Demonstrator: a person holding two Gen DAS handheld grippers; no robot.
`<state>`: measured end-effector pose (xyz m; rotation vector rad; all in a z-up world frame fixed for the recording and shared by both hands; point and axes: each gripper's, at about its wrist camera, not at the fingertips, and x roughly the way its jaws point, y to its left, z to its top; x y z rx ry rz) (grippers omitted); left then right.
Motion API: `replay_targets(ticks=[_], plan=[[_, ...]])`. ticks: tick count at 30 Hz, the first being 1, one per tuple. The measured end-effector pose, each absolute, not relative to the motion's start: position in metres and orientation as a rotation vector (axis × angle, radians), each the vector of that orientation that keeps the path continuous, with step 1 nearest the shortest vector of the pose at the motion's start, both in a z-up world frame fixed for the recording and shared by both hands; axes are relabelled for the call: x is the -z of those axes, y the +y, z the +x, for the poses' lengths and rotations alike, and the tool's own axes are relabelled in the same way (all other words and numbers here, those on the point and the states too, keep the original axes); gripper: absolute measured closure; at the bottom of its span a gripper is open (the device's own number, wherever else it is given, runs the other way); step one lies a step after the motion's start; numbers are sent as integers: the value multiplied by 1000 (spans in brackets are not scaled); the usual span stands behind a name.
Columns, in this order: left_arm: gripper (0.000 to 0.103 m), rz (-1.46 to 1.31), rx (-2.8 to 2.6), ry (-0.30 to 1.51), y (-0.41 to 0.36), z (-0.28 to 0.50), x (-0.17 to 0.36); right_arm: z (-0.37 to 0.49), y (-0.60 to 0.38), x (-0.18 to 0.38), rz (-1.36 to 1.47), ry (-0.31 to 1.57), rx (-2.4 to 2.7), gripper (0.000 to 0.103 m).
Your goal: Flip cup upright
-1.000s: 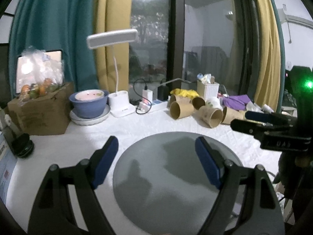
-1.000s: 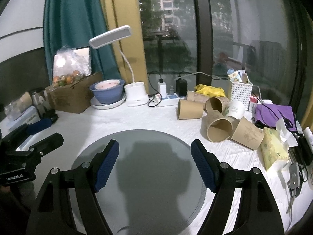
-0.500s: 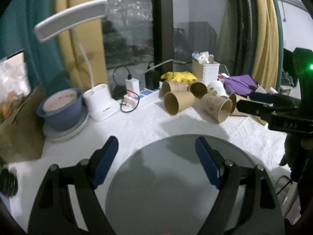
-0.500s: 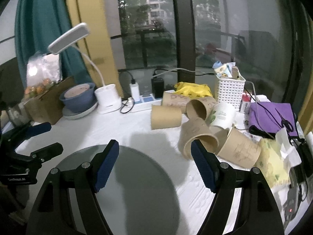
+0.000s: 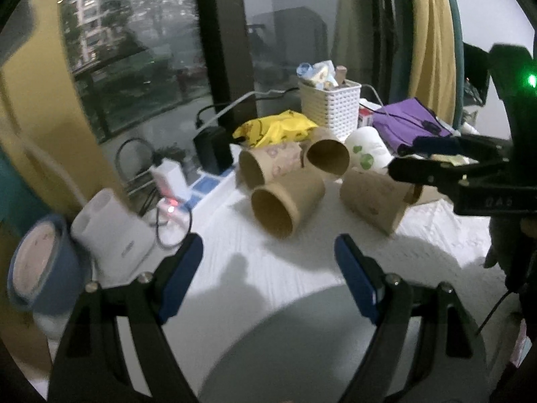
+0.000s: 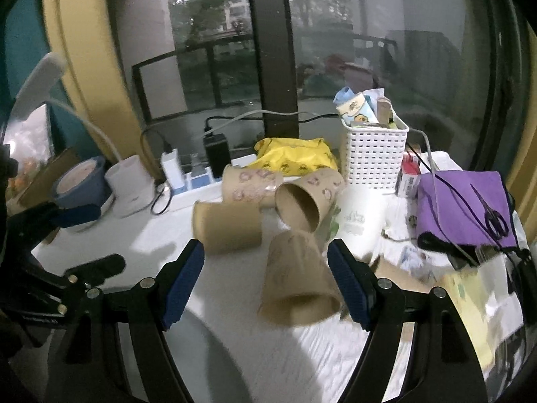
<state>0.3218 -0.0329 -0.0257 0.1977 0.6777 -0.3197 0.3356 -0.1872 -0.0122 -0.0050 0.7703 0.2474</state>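
Several brown paper cups lie on their sides in a pile on the white table. The nearest cup lies between the fingers of my right gripper, mouth toward me; the jaws are open and apart from it. Another cup lies left of it, and it also shows in the left wrist view. A white cup lies at the right. My left gripper is open and empty, short of the cups. The right gripper also shows in the left wrist view.
A grey round mat lies near me. A white basket, yellow bag, purple cloth and scissors stand behind and right. A power strip, lamp base and blue bowl are at the left.
Both grippers have moved forward and to the right, off the grey mat and toward the cups. The right gripper now straddles the nearest cup. Both stay open.
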Motion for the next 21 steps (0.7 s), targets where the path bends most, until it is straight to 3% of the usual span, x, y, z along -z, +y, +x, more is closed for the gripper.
replay_targets(ticks=[21], plan=[[21, 395, 510, 722, -70, 474, 47, 421, -201, 40, 37, 853, -201, 24]])
